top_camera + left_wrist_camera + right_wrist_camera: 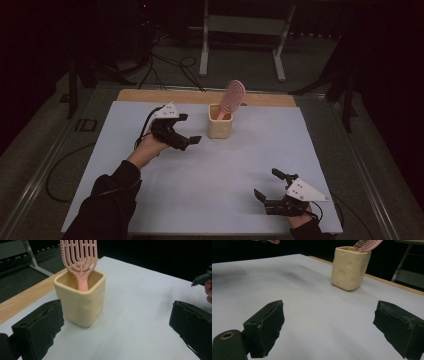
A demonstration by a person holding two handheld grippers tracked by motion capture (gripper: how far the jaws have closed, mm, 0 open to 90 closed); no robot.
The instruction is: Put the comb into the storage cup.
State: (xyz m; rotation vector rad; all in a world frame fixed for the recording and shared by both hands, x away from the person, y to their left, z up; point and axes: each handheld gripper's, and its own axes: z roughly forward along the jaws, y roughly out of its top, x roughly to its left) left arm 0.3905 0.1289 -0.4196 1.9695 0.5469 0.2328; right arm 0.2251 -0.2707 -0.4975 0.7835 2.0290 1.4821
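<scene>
Dark surroundings frame the table (210,175), which is covered by a pale grey-white sheet, with a strip of bare wood left showing along the far edge. Behind it, a metal stand and loose cables can be made out on the floor; little else is lit.

Near the far middle of the sheet stands a cream cup (220,121), square-sided with shallow round dimples. A pink brush (232,95) is propped in it, handle down, its vented, bristled head leaning out above the rim toward the right.

The left gripper (189,131) is held just beside the cup, on its left, with the jaws spread wide and nothing between them; in the left gripper view the cup sits ahead and slightly left of centre. The right gripper (267,190) is kept low at the near right, well apart from the cup, its jaws likewise spread and empty.

The brush is judged to be light, stiff plastic, with a slotted head that could flex and bristles that would give a poor seat. A hold across the neck, just above the rim, would likely be surest. The cup looks glazed, so probably heavier, slippery and breakable; it may tip or slide on the smooth sheet if the brush is dragged sideways rather than lifted straight out.
</scene>
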